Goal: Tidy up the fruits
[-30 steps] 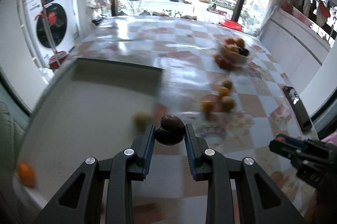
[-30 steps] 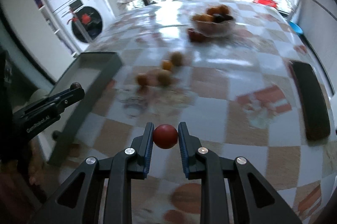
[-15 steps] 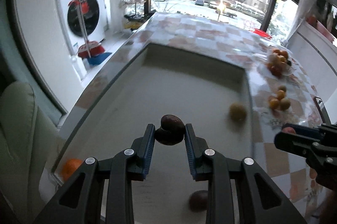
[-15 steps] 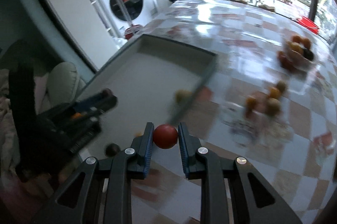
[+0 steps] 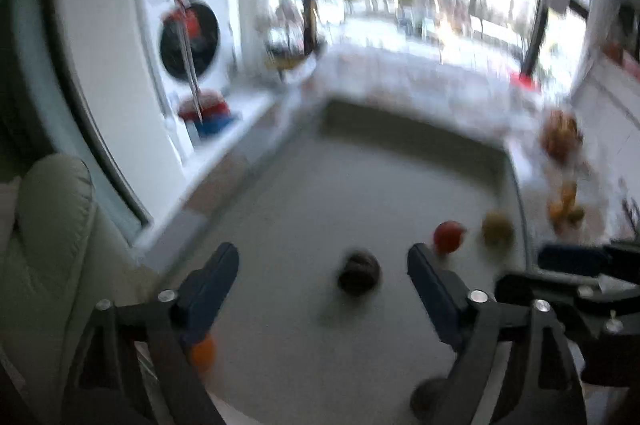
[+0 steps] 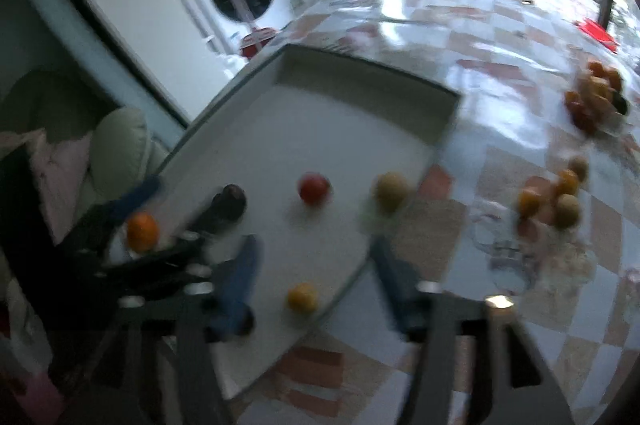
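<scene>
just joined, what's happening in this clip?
A person with two handheld grippers is sorting fruit into a grey tray. Both the left gripper and right gripper are open and empty. In the tray lie a dark fruit, a red fruit, a pale yellow-green fruit, an orange fruit and a small yellow fruit. More fruit sits loose on the checkered table.

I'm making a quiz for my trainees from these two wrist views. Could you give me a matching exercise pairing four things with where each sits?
1. round red fruit
2. small orange fruit
3. yellow round fruit
4. clear fruit bowl

A. tray's near edge, between the right fingers
B. middle of the white tray
C. checkered table, far right
D. behind the left gripper

1-B; 2-D; 3-A; 4-C
</scene>
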### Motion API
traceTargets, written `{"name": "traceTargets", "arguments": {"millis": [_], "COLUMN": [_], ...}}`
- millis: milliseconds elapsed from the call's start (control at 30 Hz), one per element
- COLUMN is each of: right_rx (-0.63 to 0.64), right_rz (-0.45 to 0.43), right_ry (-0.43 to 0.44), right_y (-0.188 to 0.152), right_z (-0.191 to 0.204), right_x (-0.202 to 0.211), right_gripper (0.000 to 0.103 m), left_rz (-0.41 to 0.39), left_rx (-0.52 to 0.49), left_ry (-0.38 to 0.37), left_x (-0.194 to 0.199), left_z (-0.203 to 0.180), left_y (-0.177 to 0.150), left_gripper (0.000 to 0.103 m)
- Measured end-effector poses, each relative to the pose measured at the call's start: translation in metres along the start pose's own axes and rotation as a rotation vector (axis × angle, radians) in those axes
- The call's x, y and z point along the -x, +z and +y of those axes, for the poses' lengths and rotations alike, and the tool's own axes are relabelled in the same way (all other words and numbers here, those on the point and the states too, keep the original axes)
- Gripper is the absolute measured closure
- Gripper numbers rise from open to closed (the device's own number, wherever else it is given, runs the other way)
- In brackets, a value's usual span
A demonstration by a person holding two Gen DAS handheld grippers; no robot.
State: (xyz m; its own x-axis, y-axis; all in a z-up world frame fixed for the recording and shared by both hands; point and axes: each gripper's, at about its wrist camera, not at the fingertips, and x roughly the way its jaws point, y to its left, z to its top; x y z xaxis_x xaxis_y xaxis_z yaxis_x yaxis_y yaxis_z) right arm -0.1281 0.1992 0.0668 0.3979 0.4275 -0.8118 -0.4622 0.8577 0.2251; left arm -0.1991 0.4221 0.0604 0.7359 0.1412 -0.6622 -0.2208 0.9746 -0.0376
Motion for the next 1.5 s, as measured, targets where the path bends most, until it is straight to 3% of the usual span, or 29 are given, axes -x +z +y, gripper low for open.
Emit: {"name": "traceTargets", "arguments": {"millis": [167,300,467,767,967,1033,1100,1200,1267,1300,1367,1500], "right_rx": [-0.09,-0.143,-0.225,-0.313,-0.355,-0.347,-0.339,-0.312,-0.282,-0.253,-0.244,-0.235], "right_rz": [-0.046,-0.063,-0.064,-0.087,-0.101,-0.109,-0.108,-0.113,-0.096,-0.12,-0.134,-0.142], "right_ry": [-0.022,-0.071,-0.122,-0.187,-0.231,-0.28,-0.329,-0.411,-0.452,-0.457,-0.443,-0.445], "right_y": [-0.009,-0.026,-0.054,-0.083,-0.098,-0.103,-0.107,-0.111,-0.114,-0.117,-0.121,-0.123], "right_z": [-0.033,-0.065,-0.108,-0.162,-0.189,-0.196,-0.203,-0.211,-0.215,-0.215,-0.217,-0.218], "right_x": [0.021,0.034,0.046,0.06,0.065,0.068,0.069,0.069,0.064,0.064,0.064,0.064], "right_gripper": [0.017,0.016,0.016,0.016,0.015,0.014,0.013,0.01,0.0,0.0,0.0,0.0], "left_rz": [-0.026,0.026,0.022,0.082,0.032,-0.023,-0.052,-0.03,0.008,0.032,0.077,0.144], "left_rx": [-0.029,-0.195,-0.294,-0.189,-0.213,-0.222,-0.23,-0.258,-0.295,-0.312,-0.339,-0.371], "left_ry": [-0.037,0.024,0.11,0.242,0.3,0.279,0.184,-0.004,-0.075,-0.103,-0.14,-0.132], "left_x": [0.0,-0.016,-0.02,-0.021,-0.005,0.012,0.03,0.045,0.044,0.041,0.032,0.007], "left_z": [-0.009,-0.034,-0.051,-0.042,-0.058,-0.068,-0.085,-0.122,-0.152,-0.166,-0.191,-0.225], "left_y": [0.008,-0.005,-0.011,-0.013,-0.014,-0.01,-0.004,-0.003,-0.011,-0.016,-0.029,-0.047], "left_gripper": [0.015,0.015,0.015,0.015,0.015,0.015,0.015,0.015,0.015,0.015,0.015,0.015]}}
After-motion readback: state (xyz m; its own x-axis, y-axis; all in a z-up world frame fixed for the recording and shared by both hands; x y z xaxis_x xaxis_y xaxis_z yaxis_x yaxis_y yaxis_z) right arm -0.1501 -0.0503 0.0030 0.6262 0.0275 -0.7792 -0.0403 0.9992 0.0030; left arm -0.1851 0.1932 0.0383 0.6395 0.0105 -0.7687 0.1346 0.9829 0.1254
